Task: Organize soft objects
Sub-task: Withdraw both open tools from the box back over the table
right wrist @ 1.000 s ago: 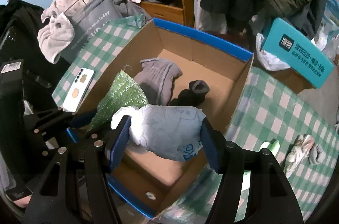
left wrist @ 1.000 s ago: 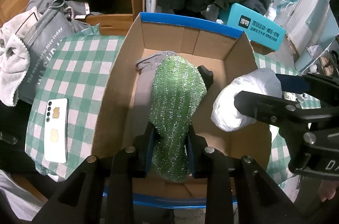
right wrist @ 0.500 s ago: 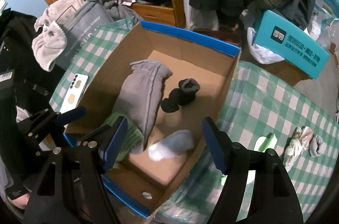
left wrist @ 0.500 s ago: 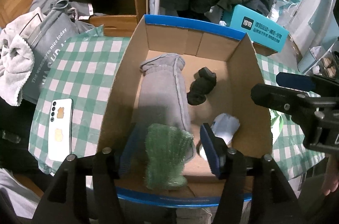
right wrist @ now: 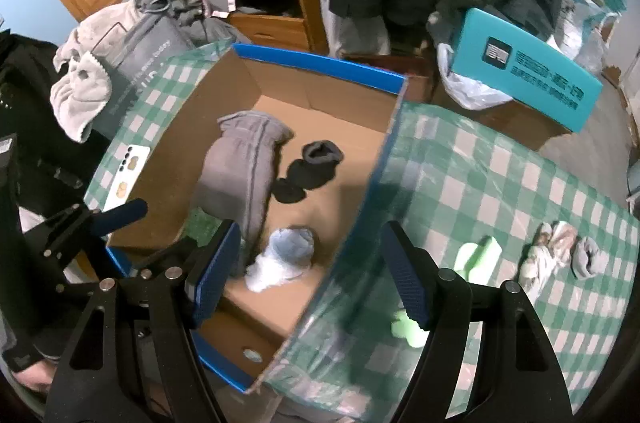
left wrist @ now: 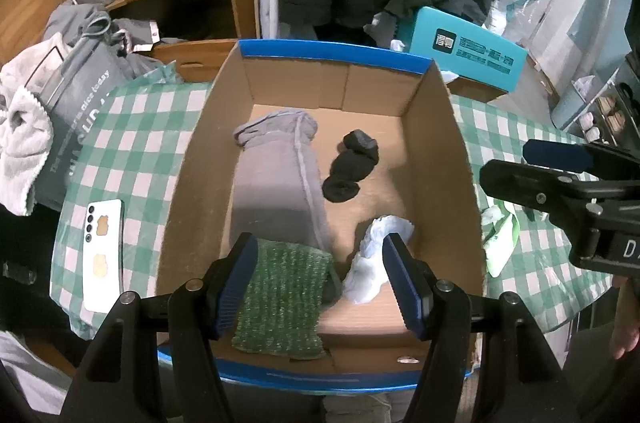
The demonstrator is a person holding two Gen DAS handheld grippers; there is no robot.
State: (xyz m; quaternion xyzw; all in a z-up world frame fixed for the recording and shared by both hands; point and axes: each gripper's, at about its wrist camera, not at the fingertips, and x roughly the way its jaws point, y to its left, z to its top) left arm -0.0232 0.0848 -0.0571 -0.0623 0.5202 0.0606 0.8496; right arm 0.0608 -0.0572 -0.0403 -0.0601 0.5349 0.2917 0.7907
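In the cardboard box on the counter lie a sparkly green knit cloth, a crumpled white cloth, a grey garment and a black sock. Both grippers' jaws are wide, holding nothing: left gripper, right gripper.

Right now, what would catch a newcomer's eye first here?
The big cardboard box with a blue rim, sitting on a green checked tablecloth. Inside lie a sparkly green cloth nearest the camera, a grey garment and black socks. Both open grippers hover empty.
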